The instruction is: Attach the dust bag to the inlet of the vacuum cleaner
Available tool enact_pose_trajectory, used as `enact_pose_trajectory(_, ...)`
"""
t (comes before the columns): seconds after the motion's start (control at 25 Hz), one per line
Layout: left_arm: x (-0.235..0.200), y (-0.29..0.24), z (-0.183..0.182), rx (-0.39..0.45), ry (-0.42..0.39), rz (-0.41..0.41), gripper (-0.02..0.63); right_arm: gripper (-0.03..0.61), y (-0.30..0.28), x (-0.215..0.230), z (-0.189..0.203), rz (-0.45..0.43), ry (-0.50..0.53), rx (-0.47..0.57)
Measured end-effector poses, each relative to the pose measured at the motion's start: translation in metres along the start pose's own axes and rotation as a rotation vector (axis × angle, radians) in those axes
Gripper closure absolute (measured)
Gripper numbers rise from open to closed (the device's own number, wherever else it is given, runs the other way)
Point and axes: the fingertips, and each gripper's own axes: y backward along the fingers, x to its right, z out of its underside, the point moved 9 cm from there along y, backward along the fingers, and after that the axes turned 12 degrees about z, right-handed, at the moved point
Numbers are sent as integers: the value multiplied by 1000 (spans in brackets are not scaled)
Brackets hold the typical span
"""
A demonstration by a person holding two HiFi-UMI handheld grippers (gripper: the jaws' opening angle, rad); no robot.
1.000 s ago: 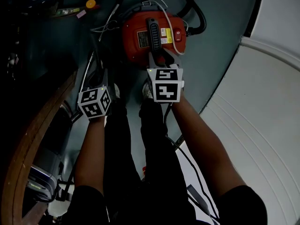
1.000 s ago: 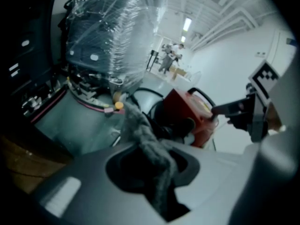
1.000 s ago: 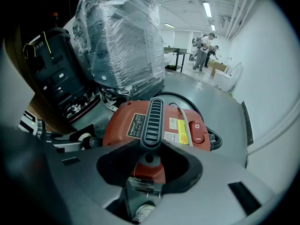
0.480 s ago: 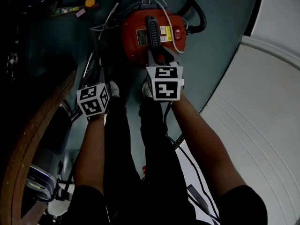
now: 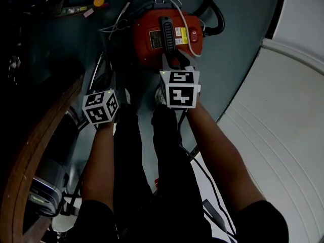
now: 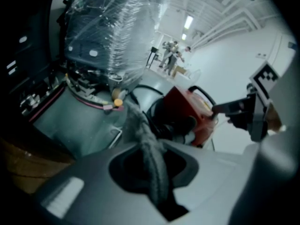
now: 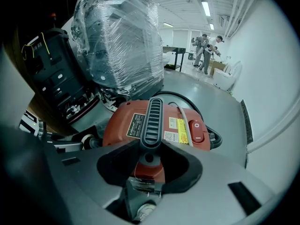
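Note:
The red vacuum cleaner [image 5: 152, 37] lies on the grey floor, with a black ribbed handle [image 7: 152, 121] along its top. My right gripper [image 5: 177, 64] is at its near end. Its jaws stand wide, with the near end of the handle between them and the pads against its sides [image 7: 150, 161]. My left gripper [image 6: 152, 165] hangs to the left of the vacuum cleaner [image 6: 187, 107]. It is shut on a strip of the grey fabric dust bag [image 6: 145, 135], which rises from between the jaws. In the head view the bag is lost in the dark.
A black hose [image 5: 215, 14] and a white cord [image 5: 185, 24] loop round the vacuum cleaner. A plastic-wrapped machine [image 7: 119, 41] stands behind it. A curved wooden edge [image 5: 30, 151] runs at the left and a white curved surface [image 5: 283, 125] at the right. My shoes [image 5: 126, 97] stand just below the grippers.
Only the head view has shifted a little. Both grippers and the vacuum cleaner keep their places.

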Motion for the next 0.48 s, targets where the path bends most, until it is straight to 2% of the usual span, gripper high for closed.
enact_pose_trajectory(0.12,6,-2,-1,-34,-95,-29,577,442,0,0,0,-4,-14,-8)
enact_pose_trajectory(0.2,6,-2,-1,-34,-100,-21,577,443,0,-1,0,-1,-19,-6)
enact_pose_trajectory(0.28,1,-2,0,-2,-16,21,575,443,0,0,0,3,-23,-7)
enact_pose_trajectory(0.4,-12,0,4,73,176,111,571,442,0,1,-1,-1,-27,-6)
enact_pose_trajectory(0.44,-13,0,4,78,185,121,569,443,0,1,0,-3,-30,-8)
enact_pose_trajectory(0.48,-11,0,4,61,143,112,571,443,0,2,0,-5,-32,-10)
